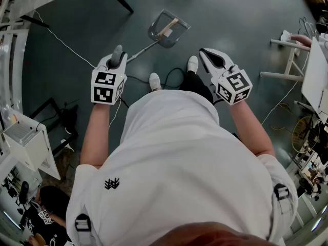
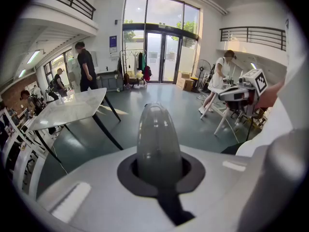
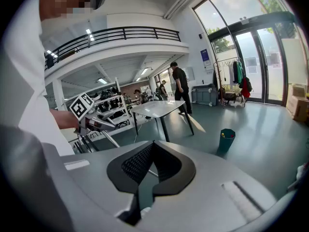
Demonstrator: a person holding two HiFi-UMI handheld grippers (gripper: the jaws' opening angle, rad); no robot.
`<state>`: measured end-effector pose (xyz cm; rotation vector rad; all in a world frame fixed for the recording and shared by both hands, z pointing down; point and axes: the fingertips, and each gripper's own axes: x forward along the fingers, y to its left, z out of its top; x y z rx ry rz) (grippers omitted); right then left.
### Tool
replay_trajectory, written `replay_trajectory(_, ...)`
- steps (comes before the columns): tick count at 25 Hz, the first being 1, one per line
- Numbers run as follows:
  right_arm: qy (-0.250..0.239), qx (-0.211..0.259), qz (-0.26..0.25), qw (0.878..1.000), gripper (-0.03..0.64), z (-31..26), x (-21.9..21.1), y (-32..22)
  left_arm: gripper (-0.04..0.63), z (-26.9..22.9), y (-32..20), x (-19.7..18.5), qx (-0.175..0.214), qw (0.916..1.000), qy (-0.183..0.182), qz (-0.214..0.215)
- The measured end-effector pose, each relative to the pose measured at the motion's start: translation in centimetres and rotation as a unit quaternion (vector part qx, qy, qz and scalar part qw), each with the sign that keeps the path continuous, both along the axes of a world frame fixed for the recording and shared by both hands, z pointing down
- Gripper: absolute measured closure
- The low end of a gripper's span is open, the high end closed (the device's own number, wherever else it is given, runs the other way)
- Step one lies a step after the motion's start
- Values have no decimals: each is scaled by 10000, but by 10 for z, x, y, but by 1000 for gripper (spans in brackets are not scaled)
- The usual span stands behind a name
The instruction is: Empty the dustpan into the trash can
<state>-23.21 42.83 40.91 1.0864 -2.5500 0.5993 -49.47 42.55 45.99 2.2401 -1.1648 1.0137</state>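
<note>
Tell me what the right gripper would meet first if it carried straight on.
Likely the table, straight ahead across the floor, though depth is unclear. The green trash can sits right of that line.

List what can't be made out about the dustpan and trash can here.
- Dustpan contents, head view: one tan piece shows; any finer dirt is too small.
- Handle shaft, left gripper view: hidden by the left tool's body.
- Trash can contents, right gripper view: too small.

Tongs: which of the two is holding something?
The left tongs, shut on the dustpan handle; the right tongs are closed on nothing.
</note>
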Motion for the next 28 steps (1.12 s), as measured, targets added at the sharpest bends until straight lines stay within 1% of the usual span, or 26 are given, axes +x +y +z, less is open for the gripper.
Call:
replay_trajectory(4,13,12,22,10000,617,-6,6,2,537,4,-13,-2,-81,9999,-109,33)
replay_trajectory(7,11,66,144,9999,617,-9,24,-11,537,11,-28,8,-134,9996,-217,84)
replay_trajectory(11,7,178,224,9996,617,-15,54,-35,537,8,-52,29,-157,9991,-380,104)
replay_trajectory(14,13,255,239,9994,617,-21,79,-57,537,-1,-76,45,-165,9990,-425,14)
replay_trajectory(19,-327,411,242,9983,612,-33,134,-93,537,-18,-125,87,-104,9986,-494,-161)
replay_trajectory(22,-331,406,342,9980,566,-24,176,-115,537,-23,-156,123,-48,9986,-449,-265)
replay_trajectory(23,-338,370,417,9979,561,-20,187,-123,537,-24,-169,132,-33,9987,-414,-304)
replay_trajectory(28,-285,242,619,9974,552,0,209,-173,537,-23,-247,153,-27,9991,-225,-359)
